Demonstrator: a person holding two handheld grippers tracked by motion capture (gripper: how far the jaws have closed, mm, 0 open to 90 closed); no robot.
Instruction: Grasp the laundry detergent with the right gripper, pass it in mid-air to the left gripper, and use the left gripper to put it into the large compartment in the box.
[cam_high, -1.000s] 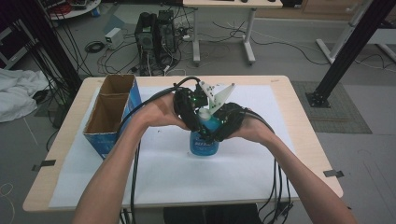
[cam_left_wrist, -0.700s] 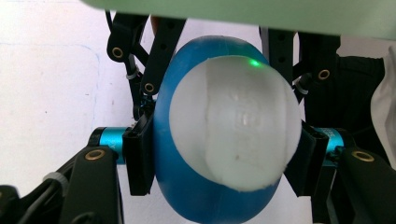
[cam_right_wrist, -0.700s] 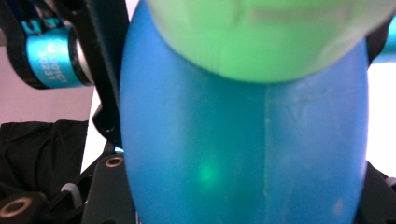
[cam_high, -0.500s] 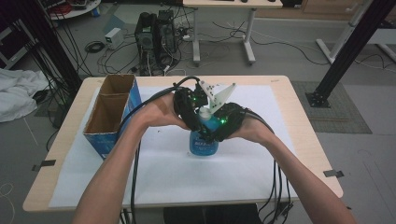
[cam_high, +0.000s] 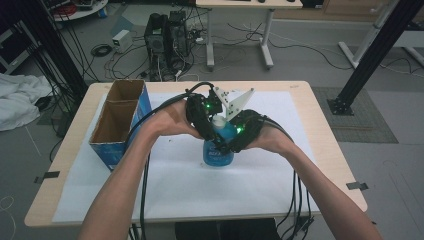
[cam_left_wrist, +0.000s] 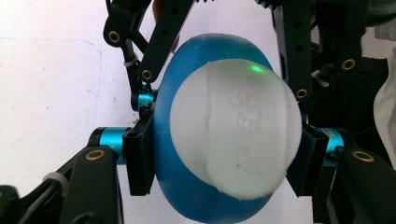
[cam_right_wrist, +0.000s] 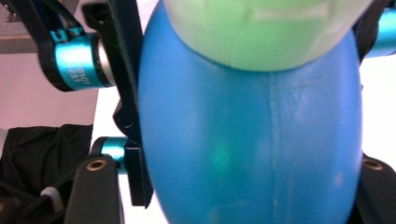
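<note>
A blue bottle with a white cap stands upright on the white sheet at the table's middle. My left gripper comes in from the left and is shut on the bottle's top. In the left gripper view its jaws press the cap and the blue shoulder from both sides, around the left gripper. My right gripper reaches from the right, shut on the blue body just below the cap. In its own view the right gripper has the bottle between its jaws.
An open cardboard box with blue sides stands at the table's left. A white sheet covers most of the wooden table. Black cables trail off the near edge. Computer gear and desks stand on the floor beyond.
</note>
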